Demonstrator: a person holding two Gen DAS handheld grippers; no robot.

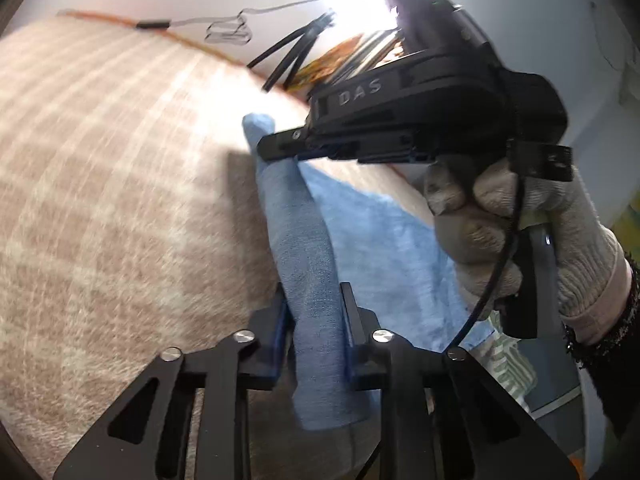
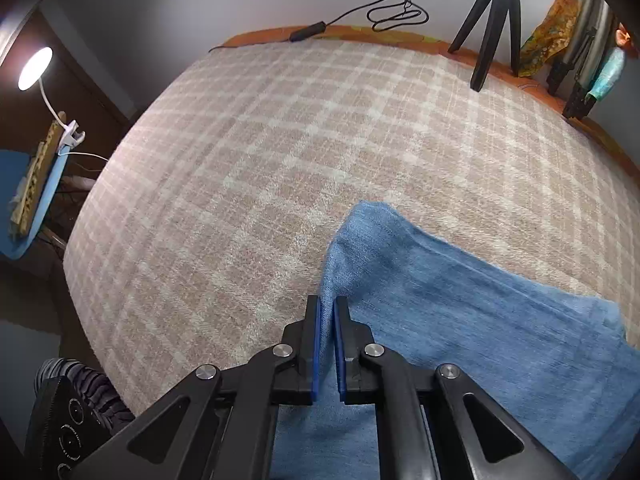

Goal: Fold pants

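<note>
Currently we are logging 5 items, left to right. Item 1: plaid blanket [image 2: 280, 160], covering the surface. Item 2: left gripper [image 1: 316, 328], its 2 pads clamping a raised fold of the blue pants [image 1: 308, 240]. Item 3: those pants, lying on the blanket's right part, 1 ridge lifted. Item 4: right gripper [image 2: 327, 344], pinching the pants' edge, jaws nearly together. Item 5: gloved hand [image 1: 520, 232], gripping the right tool's handle.
</note>
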